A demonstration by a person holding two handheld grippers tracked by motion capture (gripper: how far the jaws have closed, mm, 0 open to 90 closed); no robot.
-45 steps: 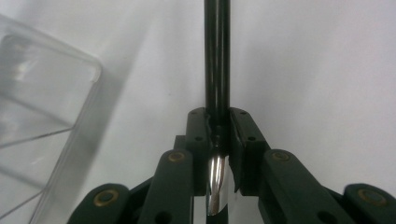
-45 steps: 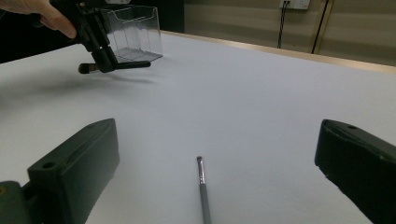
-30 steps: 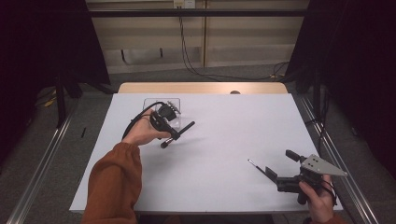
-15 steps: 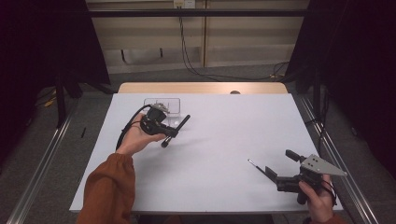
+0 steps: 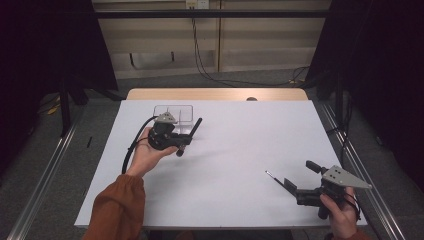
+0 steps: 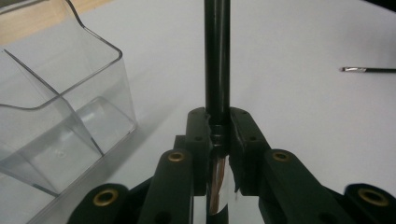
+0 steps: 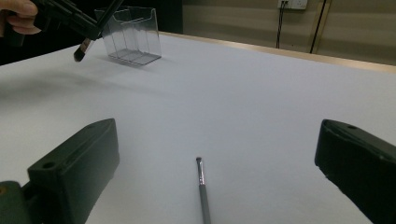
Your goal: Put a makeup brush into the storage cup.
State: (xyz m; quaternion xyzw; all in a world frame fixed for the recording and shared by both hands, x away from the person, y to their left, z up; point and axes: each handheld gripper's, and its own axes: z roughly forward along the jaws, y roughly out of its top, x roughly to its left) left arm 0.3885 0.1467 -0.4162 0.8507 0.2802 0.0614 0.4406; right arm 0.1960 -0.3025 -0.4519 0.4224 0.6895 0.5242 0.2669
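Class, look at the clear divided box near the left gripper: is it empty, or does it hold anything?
Empty. The clear box shows bare compartments through its walls; the black pen remains clamped in the left gripper, beside the box.

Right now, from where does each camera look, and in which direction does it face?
High view: above the near edge, facing forward and down on the table; forearms, both hands.
Left gripper view: on the left gripper, along its jaws clamping a black pen, clear organizer beside.
Right gripper view: on the right gripper, open, facing a thin brush.
All share the organizer.
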